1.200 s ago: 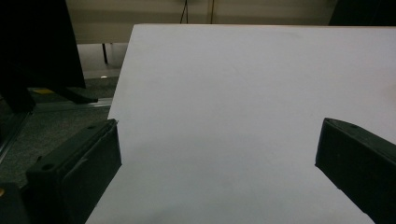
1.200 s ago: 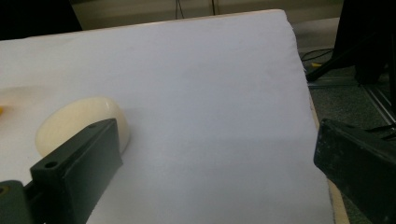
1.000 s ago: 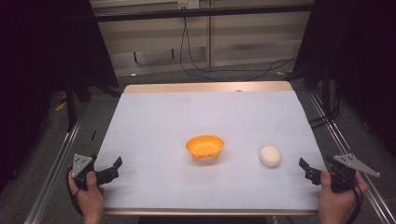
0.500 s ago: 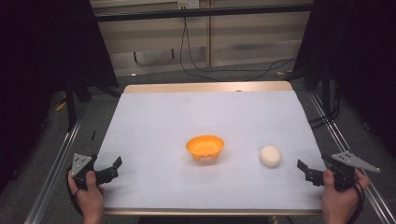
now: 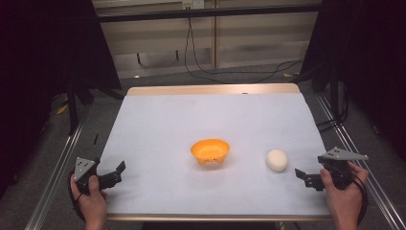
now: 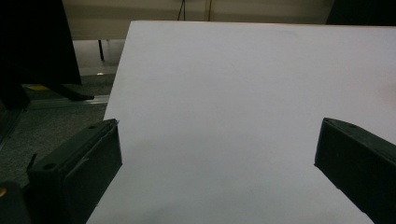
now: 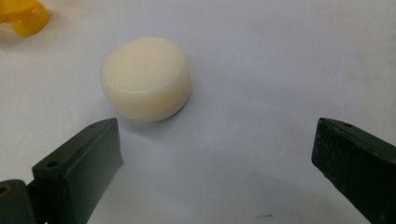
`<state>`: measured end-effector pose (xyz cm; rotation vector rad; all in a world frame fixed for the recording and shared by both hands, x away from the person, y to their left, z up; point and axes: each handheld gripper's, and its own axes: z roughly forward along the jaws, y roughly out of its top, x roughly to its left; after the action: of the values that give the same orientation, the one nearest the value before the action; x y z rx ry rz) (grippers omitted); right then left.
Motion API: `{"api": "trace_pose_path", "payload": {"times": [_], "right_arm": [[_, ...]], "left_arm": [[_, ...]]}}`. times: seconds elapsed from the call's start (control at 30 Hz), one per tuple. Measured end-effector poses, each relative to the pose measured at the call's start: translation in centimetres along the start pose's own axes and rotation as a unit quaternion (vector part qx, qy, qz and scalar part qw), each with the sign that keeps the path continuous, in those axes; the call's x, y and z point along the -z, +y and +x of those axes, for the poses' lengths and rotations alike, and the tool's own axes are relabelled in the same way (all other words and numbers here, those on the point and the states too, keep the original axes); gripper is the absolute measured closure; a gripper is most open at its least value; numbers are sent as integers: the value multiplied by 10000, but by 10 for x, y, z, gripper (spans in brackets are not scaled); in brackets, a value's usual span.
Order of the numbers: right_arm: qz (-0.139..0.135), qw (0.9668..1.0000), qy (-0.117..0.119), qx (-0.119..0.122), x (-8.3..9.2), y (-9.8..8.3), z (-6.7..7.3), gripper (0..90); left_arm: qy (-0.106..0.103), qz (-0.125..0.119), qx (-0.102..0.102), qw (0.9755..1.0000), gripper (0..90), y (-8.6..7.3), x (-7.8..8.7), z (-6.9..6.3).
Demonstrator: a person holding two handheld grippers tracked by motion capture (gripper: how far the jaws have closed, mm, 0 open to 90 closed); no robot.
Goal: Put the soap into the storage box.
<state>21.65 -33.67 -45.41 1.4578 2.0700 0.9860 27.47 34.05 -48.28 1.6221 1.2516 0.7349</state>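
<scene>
Left gripper (image 5: 116, 171) at the table's (image 5: 158, 115) near-left corner, right gripper (image 5: 301, 176) near-right — both gaping, pointing inward.

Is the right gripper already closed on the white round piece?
No: in the right gripper view the right gripper has its jaws wide apart, and the white round piece lies on the table ahead of them, untouched.

The bowl (image 5: 210, 151) is orange. The round puck (image 7: 145, 78) is cream white, lying on a plain pale grey-white table (image 5: 201, 115). Both grippers' jaws are black.
</scene>
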Motion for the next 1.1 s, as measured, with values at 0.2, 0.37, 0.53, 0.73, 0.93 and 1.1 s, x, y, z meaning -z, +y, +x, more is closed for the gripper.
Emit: {"api": "trace_pose_path", "payload": {"times": [0.2, 0.37, 0.53, 0.73, 0.93, 1.1], "right_arm": [[470, 9987, 151, 98, -5, 9, 2, 18], [726, 9968, 217, 256, -11, 16, 4, 21], [1173, 9921, 276, 340, -19, 26, 10, 23], [1380, 9888, 388, 417, -24, 34, 13, 31], [1578, 9853, 420, 499, -28, 37, 14, 36], [1770, 9814, 503, 543, -32, 40, 17, 45]], "left_arm": [[-15, 7, 16, 10000, 4, 0, 0, 0], [-20, 11, 14, 10000, 4, 0, 0, 0], [-7, 35, -12, 10000, 4, 0, -1, 0], [0, 35, -18, 10000, 4, 0, -1, 0], [-3, 47, -13, 10000, 4, 0, -1, -1], [56, 25, 7, 10000, 0, 0, 0, 0]]}}
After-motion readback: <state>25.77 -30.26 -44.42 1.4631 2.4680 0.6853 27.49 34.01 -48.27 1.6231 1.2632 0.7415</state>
